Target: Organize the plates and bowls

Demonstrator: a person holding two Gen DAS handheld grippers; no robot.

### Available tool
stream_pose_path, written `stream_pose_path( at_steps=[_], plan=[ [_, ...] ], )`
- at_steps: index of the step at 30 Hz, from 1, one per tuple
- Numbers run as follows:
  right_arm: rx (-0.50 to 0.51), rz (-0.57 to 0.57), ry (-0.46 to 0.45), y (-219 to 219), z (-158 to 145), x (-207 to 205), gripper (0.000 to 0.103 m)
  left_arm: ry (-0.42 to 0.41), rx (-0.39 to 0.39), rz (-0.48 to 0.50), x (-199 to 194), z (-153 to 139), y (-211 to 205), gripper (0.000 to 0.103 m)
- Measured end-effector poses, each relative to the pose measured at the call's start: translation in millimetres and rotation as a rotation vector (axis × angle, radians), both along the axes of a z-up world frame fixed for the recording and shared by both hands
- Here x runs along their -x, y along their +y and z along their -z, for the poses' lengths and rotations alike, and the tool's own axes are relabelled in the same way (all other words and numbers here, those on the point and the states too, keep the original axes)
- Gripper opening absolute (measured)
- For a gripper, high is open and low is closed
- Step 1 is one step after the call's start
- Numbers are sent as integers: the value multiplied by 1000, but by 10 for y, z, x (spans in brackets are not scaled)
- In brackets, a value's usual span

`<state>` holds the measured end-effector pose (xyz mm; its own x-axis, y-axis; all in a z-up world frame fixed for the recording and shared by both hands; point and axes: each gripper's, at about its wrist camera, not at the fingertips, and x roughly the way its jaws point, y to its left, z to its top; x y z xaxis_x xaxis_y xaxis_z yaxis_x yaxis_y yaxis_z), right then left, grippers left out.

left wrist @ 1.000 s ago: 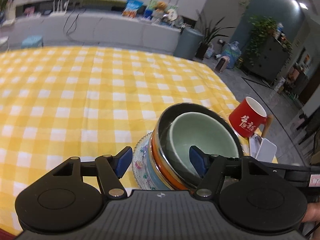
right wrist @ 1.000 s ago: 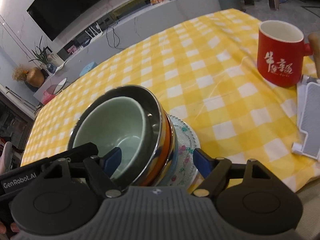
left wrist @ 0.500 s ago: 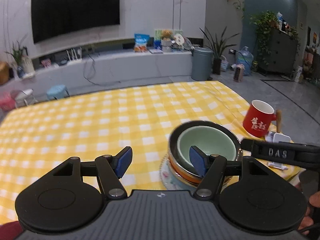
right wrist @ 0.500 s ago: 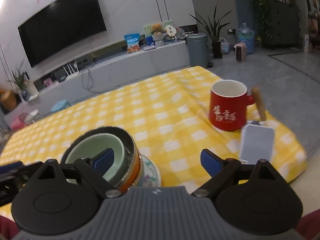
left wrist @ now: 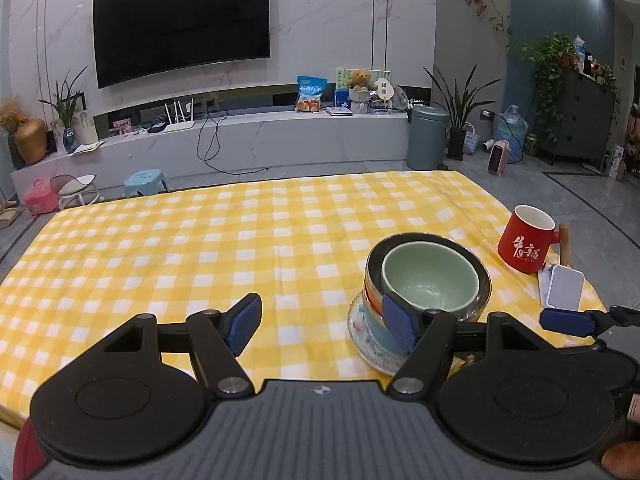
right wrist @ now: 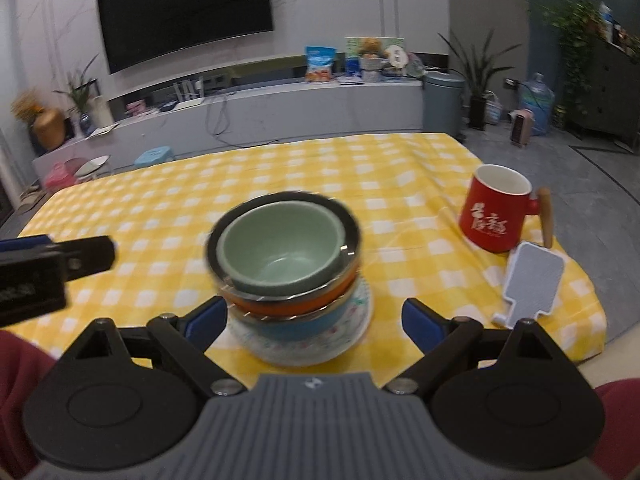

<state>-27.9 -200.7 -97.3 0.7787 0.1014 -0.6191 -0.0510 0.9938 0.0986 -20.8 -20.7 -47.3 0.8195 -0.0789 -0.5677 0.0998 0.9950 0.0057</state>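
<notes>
A stack stands on the yellow checked tablecloth [left wrist: 160, 248] near the front right: a floral plate [right wrist: 354, 322] at the bottom, a blue bowl [right wrist: 304, 326], an orange-banded steel bowl [right wrist: 296, 303], and a pale green bowl [right wrist: 280, 252] nested on top. From the left wrist the green bowl [left wrist: 430, 276] and plate [left wrist: 360, 334] show just past my right finger. My left gripper [left wrist: 320, 322] is open and empty, to the left of the stack. My right gripper [right wrist: 314, 320] is open wide, short of the stack, with its pads clear of the bowls.
A red mug [right wrist: 494, 216] with a wooden handle stands right of the stack. A white phone stand [right wrist: 528, 284] lies beside it near the table's right edge. The left gripper's finger [right wrist: 56, 258] shows at the left. Red sleeves flank the grippers.
Both grippers have drawn back and up from the stack, which now looks smaller. The right jaws have spread wider. The bowls and plate have stayed put.
</notes>
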Motion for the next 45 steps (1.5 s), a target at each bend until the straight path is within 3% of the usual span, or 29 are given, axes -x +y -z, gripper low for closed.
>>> stream_pose_path(
  at_steps=[8, 45],
  plan=[
    [16, -47, -3, 149, 15, 51, 93, 34, 14, -17, 11, 52, 13, 81],
    [20, -32, 35, 157, 134, 15, 93, 103, -32, -7, -31, 203, 17, 81]
  ],
)
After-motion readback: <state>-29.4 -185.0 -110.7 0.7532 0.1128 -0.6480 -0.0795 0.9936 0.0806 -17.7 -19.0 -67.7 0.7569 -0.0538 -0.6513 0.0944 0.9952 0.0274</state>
